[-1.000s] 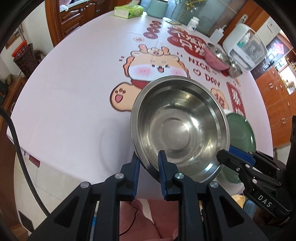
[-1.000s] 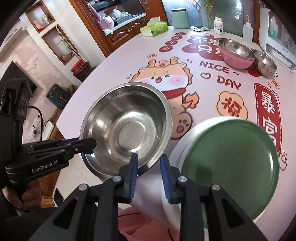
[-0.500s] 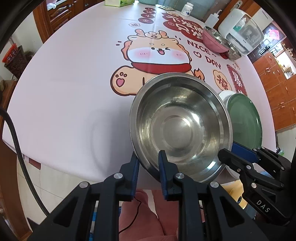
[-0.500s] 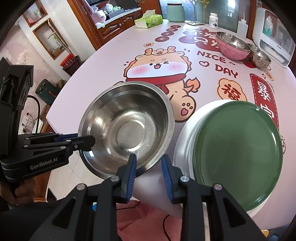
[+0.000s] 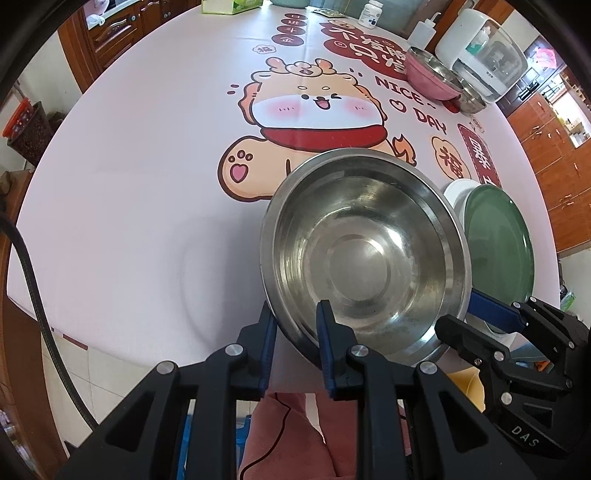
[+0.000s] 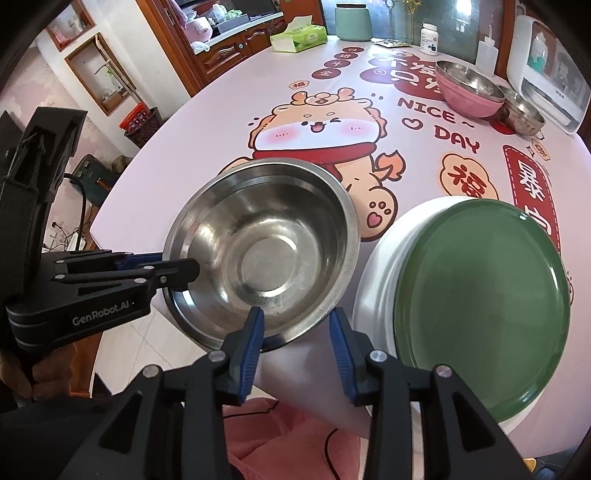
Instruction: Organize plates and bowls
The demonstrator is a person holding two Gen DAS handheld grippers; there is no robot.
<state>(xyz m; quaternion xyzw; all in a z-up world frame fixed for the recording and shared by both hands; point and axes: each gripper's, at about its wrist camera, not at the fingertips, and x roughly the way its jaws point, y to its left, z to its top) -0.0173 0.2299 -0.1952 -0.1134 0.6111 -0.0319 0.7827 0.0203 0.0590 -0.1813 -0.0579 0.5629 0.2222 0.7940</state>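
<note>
**Steel bowl held at the near edge of the surface**

Left tongs (image 5: 295,332) clamped on the near rim of the steel bowl (image 5: 364,254), one blue pad outside the wall and one inside. Seen from the right wrist view as a black arm reaching in from the left, with the left tongs (image 6: 173,267) pinching the bowl's (image 6: 262,251) left rim. Bowl tilted and partly overhanging the near edge of the surface (image 5: 129,184), empty, with a flat round base showing inside.

Right tongs (image 6: 295,332) apart, jaws having just been opening, standing astride the bowl's near rim without pressing on it. From the left wrist view, right tongs (image 5: 461,317) at the bowl's right-hand rim; whether a pad still brushes the metal there hard to tell, perhaps not.

Just right of the bowl, a green plate (image 6: 480,306) lying flat on top of a white plate (image 6: 380,266), the pair near the edge of the surface. Same green plate (image 5: 496,243) and white plate (image 5: 456,192) visible past the bowl's right side in the left wrist view.

Far across the cartoon-printed cloth, a pink bowl (image 6: 469,90) with a steel inside, and a small steel bowl (image 6: 522,116) touching it on the right. Behind those, a white appliance (image 6: 546,70), a squeeze bottle (image 6: 485,51), a white pill bottle (image 6: 430,38), a teal canister (image 6: 352,20) and a green tissue box (image 6: 297,37).

Hand (image 6: 44,373) gripping the handle of the left tongs at lower left.
</note>
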